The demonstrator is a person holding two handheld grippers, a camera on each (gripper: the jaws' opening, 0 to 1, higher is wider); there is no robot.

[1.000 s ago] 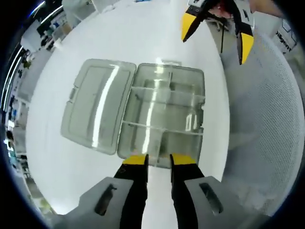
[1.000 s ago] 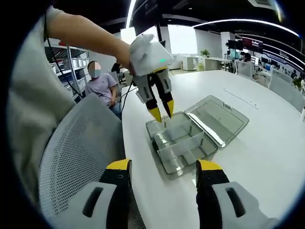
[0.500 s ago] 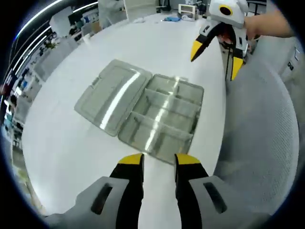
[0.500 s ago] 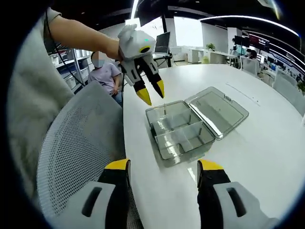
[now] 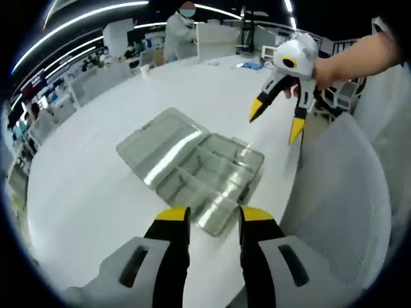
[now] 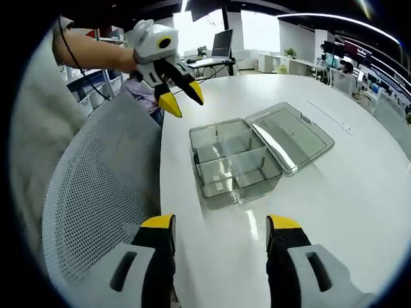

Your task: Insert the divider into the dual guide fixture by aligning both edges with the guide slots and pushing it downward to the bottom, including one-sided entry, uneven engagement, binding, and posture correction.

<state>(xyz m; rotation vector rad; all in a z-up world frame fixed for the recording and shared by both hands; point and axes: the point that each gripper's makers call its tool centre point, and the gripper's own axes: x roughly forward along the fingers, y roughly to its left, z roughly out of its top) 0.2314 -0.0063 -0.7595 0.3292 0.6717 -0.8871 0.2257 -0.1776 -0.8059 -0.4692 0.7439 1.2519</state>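
In the right gripper view, a mesh chair (image 6: 96, 186) fills the side toward nine o'clock. Above it, at eleven o'clock, the left gripper (image 6: 180, 97) hangs in the air with its jaws a little apart and nothing between them, well clear of the table (image 6: 334, 212). The clear plastic box (image 6: 234, 167) lies at the centre, its lid (image 6: 289, 138) folded flat toward two o'clock so the compartments stay open from above. A clear divider (image 6: 230, 154) appears to stand seated across the box; I judge the insertion done, which would explain both grippers being held off. At six o'clock the right gripper (image 6: 220, 232) is wide open and empty.
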